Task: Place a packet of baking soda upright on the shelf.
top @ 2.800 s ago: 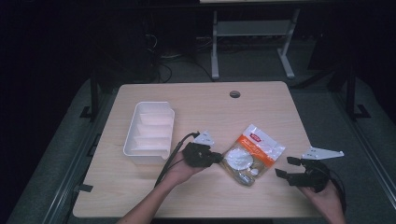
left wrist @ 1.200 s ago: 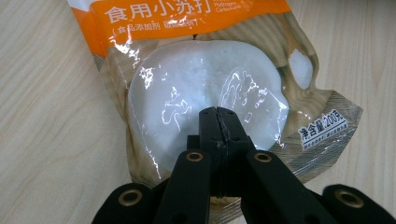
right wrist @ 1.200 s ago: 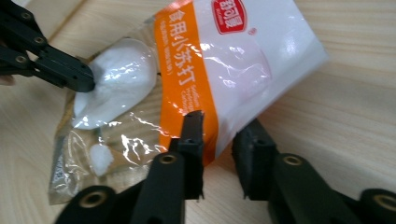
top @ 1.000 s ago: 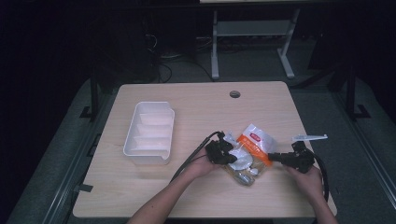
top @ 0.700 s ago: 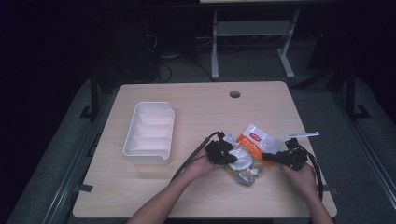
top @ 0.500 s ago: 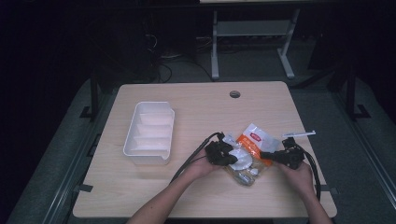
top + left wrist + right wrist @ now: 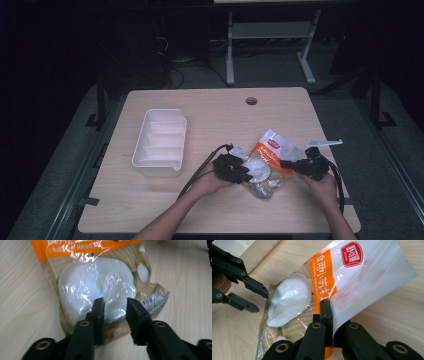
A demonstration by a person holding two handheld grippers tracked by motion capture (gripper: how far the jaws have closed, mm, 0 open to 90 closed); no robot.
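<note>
A clear bag [image 7: 272, 159] with an orange band and a white lump of powder [image 7: 95, 290] lies on the wooden table [image 7: 210, 105], right of centre. My left gripper [image 7: 247, 172] is at the bag's left end. Its jaws have just been opening and now stand apart over the bag's bottom edge [image 7: 116, 302], not pressing it. My right gripper [image 7: 286, 163] comes in from the right. Its jaws have just been closing and are now shut [image 7: 329, 303] on the bag's side edge by the orange band [image 7: 323, 277], lifting that edge a little. The left gripper [image 7: 260, 302] shows open across the bag.
A white tray [image 7: 160, 142] with dividers stands on the left half of the table, empty. A round cable hole [image 7: 251, 101] sits near the far edge. Both forearms come in from the near edge. The floor around the table is dark.
The right gripper came in from the table's right side to the bag and closed on its edge. The left gripper's jaws, shut at the bag's left end before, have spread apart.
</note>
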